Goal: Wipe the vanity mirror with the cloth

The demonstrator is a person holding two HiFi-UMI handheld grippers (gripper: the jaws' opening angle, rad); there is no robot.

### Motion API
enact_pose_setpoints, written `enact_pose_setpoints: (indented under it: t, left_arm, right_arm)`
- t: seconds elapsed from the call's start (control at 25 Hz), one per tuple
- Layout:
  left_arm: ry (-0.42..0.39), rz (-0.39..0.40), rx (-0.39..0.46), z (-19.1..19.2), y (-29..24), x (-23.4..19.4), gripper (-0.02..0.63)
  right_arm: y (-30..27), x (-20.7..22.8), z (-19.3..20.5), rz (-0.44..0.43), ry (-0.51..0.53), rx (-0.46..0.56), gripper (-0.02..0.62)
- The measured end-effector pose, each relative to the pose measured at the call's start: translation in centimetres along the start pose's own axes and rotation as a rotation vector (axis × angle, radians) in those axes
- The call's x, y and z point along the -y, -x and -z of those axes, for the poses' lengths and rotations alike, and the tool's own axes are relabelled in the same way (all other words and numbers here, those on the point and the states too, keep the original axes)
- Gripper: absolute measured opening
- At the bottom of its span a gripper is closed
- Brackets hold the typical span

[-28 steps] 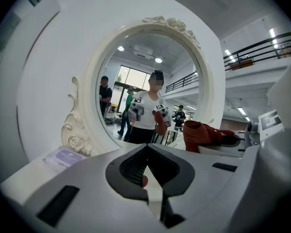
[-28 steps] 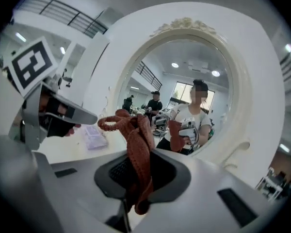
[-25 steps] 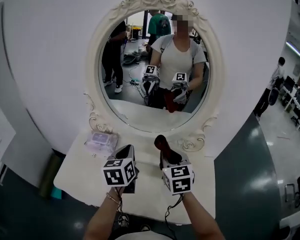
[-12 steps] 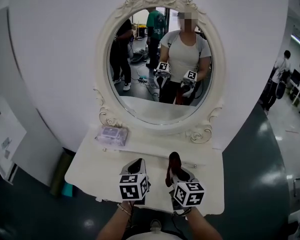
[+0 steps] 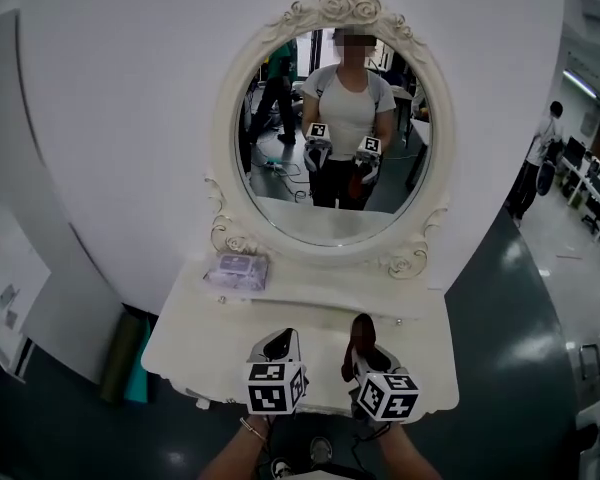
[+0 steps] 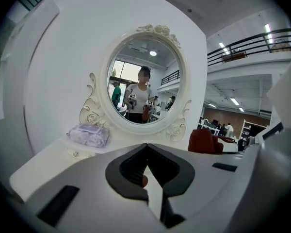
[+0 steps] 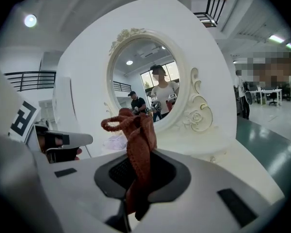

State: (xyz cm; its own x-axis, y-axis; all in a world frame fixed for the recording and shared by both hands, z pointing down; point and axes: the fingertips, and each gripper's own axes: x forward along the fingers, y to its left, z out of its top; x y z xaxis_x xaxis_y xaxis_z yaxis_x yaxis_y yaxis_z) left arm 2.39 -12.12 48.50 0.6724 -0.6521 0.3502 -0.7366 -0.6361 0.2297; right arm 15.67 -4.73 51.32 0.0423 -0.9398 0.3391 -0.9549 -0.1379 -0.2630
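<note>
Fingers [image 7: 172, 176] of the right gripper [image 5: 366, 352] pinch the rust-red cloth [image 7: 138, 140]; the left gripper [image 5: 282, 344] is closed and empty.
Both hover at bottom centre by the white bench's [image 5: 420, 368] front edge. A sealed wipes pack [image 5: 238, 270], contents unseen, lies mid-left. Beyond, the vanity mirror [image 5: 335, 138] is untouched; the thinly held cloth could slip, letting hard fingers scrape glass.

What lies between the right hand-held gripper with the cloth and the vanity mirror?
Between the right hand-held gripper and the vanity mirror, the head view shows only bare tabletop; the packet lies off to the left.
</note>
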Motion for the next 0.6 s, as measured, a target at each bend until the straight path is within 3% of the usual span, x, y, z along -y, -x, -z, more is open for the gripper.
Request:
enact_pose_setpoints:
  t: [0.6]
  left_arm:
    - [0.010, 0.053, -0.018, 1.6, 2.4, -0.1, 0.005]
  right_arm:
    - [2.6, -2.5, 0.4, 0.037, 0.009, 0.036, 0.060]
